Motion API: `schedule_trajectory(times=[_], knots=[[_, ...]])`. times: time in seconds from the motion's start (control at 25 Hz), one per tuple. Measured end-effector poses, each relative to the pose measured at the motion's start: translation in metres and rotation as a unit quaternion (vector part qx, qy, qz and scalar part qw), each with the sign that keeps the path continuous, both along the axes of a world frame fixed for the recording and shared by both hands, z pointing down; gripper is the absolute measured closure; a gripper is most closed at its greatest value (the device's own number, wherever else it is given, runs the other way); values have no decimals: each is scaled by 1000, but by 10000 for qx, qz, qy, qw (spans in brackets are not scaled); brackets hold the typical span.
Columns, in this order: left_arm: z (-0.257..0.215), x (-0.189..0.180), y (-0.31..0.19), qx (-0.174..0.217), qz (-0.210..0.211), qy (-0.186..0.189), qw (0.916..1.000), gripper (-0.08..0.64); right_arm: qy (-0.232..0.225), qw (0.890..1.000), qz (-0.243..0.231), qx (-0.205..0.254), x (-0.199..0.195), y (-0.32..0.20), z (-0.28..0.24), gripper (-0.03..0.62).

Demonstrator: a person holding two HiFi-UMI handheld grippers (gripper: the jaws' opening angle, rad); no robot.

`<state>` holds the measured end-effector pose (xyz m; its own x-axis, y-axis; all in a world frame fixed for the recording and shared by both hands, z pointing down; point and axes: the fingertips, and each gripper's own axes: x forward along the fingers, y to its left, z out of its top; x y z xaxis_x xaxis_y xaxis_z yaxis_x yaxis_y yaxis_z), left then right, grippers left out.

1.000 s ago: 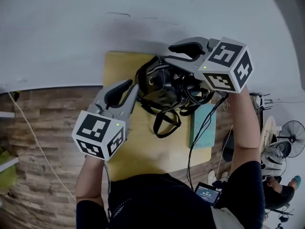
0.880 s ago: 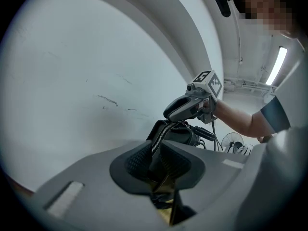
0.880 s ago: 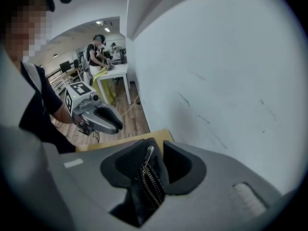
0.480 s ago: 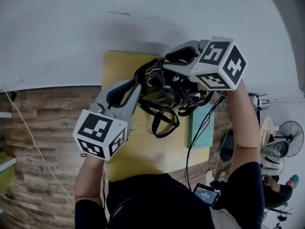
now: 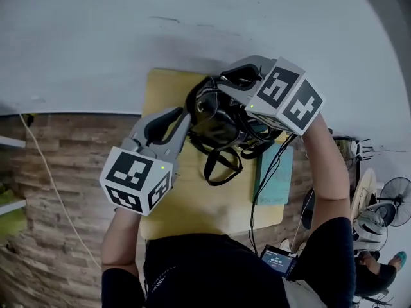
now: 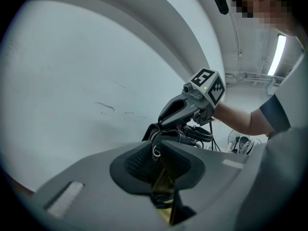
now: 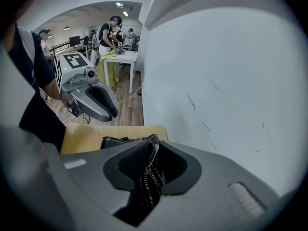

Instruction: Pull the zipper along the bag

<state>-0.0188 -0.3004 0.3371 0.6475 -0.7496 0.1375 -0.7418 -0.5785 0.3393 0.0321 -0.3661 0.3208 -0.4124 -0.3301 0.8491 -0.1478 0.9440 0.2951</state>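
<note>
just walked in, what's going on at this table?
A person is working a black bag on a small table, with handheld tongs in each hand. The left tongs pinch one end of the bag at a metal ring, holding it steady. The right tongs are closing on the zipper along the bag's top, with its teeth between the jaws, set up for the pull.

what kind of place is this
Probably a shared workroom or lab rather than a home: people working at a long white table in the background, a plain white wall, a wood-plank floor and a standing fan.
</note>
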Motion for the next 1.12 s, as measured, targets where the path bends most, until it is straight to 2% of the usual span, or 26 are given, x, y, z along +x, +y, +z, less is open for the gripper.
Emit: schedule_trajectory(times=[0.28, 0.36, 0.48, 0.8, 1.12], knots=[[-7, 6, 5, 41, -219, -122, 9997, 488, -171, 9985, -240, 462, -2, 2, -7, 528], [-9, 9, 6, 62, -252, -150, 9996, 488, -281, 9971, -337, 617, -4, 4, -14, 549], [-15, 14, 9, 121, -290, -172, 9994, 488, -245, 9952, -528, 781, -6, 11, -24, 557], [-35, 33, 3, 287, -200, -104, 9993, 471, -506, 9956, -423, 672, 13, 14, -29, 557], [-35, 49, -4, 63, -77, 184, 9998, 443, -830, 9936, -427, 643, 20, 18, -34, 558]])
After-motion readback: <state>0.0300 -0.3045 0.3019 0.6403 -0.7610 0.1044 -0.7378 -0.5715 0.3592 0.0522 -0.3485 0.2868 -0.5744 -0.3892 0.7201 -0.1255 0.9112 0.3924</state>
